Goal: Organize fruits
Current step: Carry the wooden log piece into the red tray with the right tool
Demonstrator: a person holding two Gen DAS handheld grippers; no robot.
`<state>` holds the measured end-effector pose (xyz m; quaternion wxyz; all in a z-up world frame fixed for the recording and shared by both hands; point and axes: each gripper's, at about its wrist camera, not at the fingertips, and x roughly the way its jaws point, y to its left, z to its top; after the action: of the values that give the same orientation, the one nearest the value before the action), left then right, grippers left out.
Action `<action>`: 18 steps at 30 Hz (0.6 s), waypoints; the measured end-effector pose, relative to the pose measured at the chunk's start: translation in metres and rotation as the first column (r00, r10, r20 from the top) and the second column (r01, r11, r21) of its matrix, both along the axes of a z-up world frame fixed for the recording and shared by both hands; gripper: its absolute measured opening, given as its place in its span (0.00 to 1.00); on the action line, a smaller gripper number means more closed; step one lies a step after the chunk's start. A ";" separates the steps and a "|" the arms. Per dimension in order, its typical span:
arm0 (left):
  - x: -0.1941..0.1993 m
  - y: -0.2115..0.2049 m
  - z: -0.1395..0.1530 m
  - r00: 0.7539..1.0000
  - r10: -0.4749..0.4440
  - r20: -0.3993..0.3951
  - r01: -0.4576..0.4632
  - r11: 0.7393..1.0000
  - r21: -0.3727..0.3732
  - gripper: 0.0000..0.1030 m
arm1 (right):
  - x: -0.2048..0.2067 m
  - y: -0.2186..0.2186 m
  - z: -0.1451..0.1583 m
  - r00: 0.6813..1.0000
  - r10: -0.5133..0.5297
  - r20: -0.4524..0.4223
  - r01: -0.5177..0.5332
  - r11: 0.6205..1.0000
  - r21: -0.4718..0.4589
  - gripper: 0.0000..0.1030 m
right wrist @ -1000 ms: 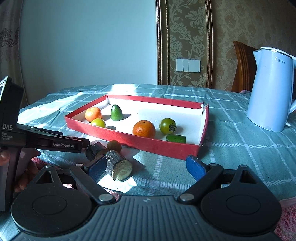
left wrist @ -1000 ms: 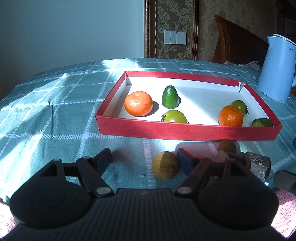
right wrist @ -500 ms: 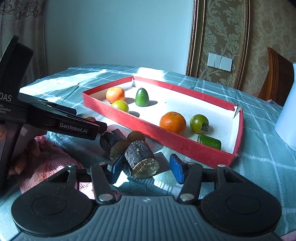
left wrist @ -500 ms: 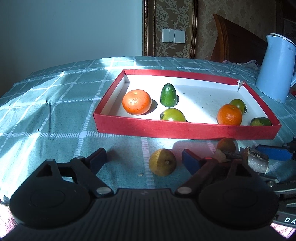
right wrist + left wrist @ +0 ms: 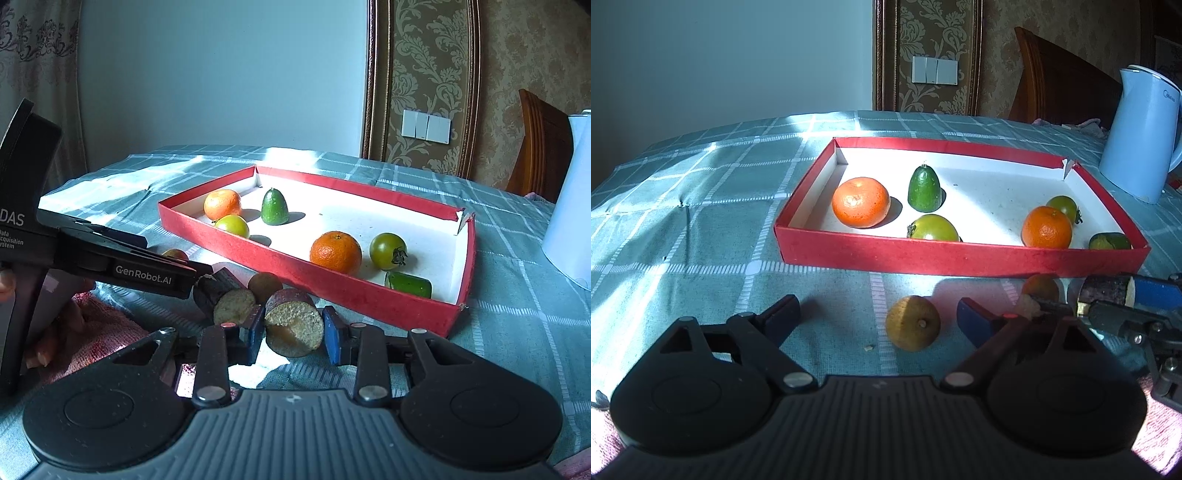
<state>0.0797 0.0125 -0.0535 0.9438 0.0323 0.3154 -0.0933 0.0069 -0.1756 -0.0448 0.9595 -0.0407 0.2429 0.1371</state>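
Tablecloth (image 5: 517, 295): right claw (image 5: 294, 332) has just closed, clamping cut sweet potato (image 5: 293, 325); left claw (image 5: 877, 314) wide.

A teal tablecloth (image 5: 701, 229) with a white checked grid covers the table. The tray (image 5: 960, 254) is red outside and white inside. In it lie 2 orange mandarins (image 5: 860, 201) (image 5: 1047, 227), a dark green avocado-shaped fruit (image 5: 924, 188), a yellow-green tomato (image 5: 934, 228), a darker green tomato (image 5: 1062, 206) and a green cut piece (image 5: 1108, 242). On the cloth sits a brown round fruit (image 5: 912, 322). The cut piece (image 5: 293, 328) between blue pads (image 5: 330, 336) has dark purplish skin and a tan, speckled face; a second piece (image 5: 223, 297) looks alike. Both grippers are black. The kettle (image 5: 1141, 136) is pale blue. The wallpaper (image 5: 517, 48) shows a gold damask pattern; the switch plate (image 5: 426, 123) is white.
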 end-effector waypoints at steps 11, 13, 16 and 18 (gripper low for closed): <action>0.000 0.000 0.000 1.000 -0.008 -0.004 0.008 1.000 0.001 0.92 | 0.013 -0.009 0.027 0.994 -0.058 0.088 0.062 0.997 -0.047 0.31; 0.000 0.000 0.000 1.000 -0.008 -0.004 0.008 1.000 0.001 0.92 | 0.020 -0.008 0.033 0.993 -0.058 0.102 0.064 0.996 -0.054 0.32; 0.000 0.000 0.000 1.000 -0.008 -0.004 0.008 1.000 0.000 0.92 | 0.036 -0.001 0.037 0.991 -0.056 0.118 0.066 0.994 -0.082 0.32; 0.000 0.000 0.000 1.000 -0.008 -0.004 0.008 1.000 0.001 0.92 | 0.049 0.004 0.038 0.991 -0.060 0.120 0.072 0.993 -0.097 0.32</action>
<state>0.0801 0.0123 -0.0539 0.9428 0.0337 0.3170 -0.0973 0.0559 -0.1717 -0.0067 0.9728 -0.0891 0.1939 0.0901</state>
